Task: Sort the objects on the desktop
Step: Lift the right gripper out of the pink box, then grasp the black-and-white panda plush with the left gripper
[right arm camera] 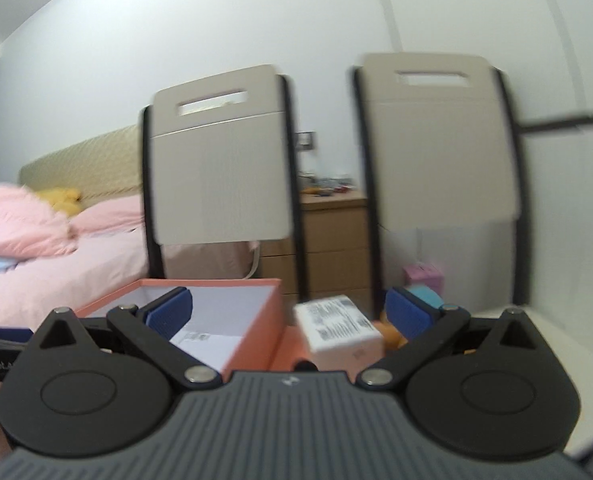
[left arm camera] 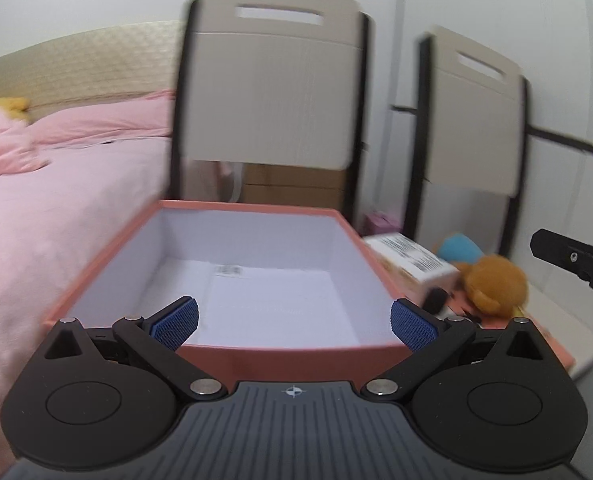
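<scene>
Fingers on both grippers stand wide with nothing between them. My left gripper faces the open salmon-pink box, which holds only a white sheet on its floor. My right gripper looks toward the clutter just right of the box: a white labelled carton, tilted, with a brown plush toy and a blue soft thing close behind it. I judge the step in hand to be the first pick, and the carton looks the easiest. I would come at it across its narrow sides, keep the pads flat to the faces, and close only once it sits squarely between them. Blur in both views tells me to slow down before committing. The left should stay clear of the box mouth.
</scene>
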`<state>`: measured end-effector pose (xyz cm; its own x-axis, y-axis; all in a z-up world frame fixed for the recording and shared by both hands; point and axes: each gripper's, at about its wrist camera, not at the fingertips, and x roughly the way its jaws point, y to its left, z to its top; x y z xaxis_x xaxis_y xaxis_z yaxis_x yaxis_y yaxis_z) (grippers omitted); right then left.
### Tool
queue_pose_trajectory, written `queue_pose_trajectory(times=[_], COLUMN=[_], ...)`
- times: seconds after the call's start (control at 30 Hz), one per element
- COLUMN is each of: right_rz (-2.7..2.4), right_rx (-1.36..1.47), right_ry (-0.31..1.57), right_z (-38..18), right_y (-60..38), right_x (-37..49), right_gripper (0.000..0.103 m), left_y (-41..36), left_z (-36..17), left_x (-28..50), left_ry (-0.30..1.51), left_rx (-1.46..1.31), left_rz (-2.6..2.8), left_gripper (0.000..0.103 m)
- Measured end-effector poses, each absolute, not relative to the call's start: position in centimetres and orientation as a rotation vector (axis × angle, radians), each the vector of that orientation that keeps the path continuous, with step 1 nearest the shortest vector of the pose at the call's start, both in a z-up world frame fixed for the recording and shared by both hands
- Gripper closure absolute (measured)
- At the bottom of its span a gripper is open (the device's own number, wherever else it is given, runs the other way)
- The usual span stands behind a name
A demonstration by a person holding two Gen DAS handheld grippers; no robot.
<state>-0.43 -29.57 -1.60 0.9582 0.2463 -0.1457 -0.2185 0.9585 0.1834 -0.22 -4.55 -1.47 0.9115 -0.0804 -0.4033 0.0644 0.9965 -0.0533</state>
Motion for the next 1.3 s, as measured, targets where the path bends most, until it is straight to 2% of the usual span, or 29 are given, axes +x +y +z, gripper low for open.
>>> queue_pose_trajectory(times=[0.3,0.4,0.53,0.8,1.1,1.17,1.2,1.23,1.3], right_rz=[0.115,0.086,0.046,0.008,0.081,0.094,0.097,0.100,0.106], right_rx=[0.210,0.214,0.210,0.226,0.226,0.225,0.225,0.227,0.229], right_ry=[0.223,0.232,0.246,0.301,0.362,0.362,0.364,0.367,0.370], right_z=[-4.7,-5.4,-6.3,-8.5,-9.6,-9.6,-9.6,-9.6,-9.5], right_y=[-35.1,-37.1,-39.6,-42.7,-42.2,-42.0,-41.9,-41.9,-41.7], right_x=[-1.2,-1.4,-2.0,-3.5,-3.4,-3.4,-3.4,-3.4,-3.5], right_gripper=[0.000,0.000,0.000,0.000,0.000,0.000,0.000,0.000,0.000], left_y=[-12.5,-15.7,-19.1,-21.6,-23.1,-23.3,-23.4,-23.6,-23.7], left_z=[-1.8,-2.5,-3.9,-7.3,-8.7,-9.2,-9.3,-9.3,-9.0], left_x=[1.5,2.7,4.3,7.6,8.9,9.3,9.4,9.3,9.0], left_ry=[0.440,0.439,0.473,0.581,0.605,0.609,0.609,0.598,0.566], left_rx=[0.215,0.269,0.259,0.168,0.165,0.161,0.173,0.195,0.219], left_rz=[-0.312,-0.347,-0.387,-0.315,-0.234,-0.217,-0.208,-0.209,-0.231], left_gripper=[0.000,0.003,0.014,0.023,0.023,0.031,0.042,0.046,0.048])
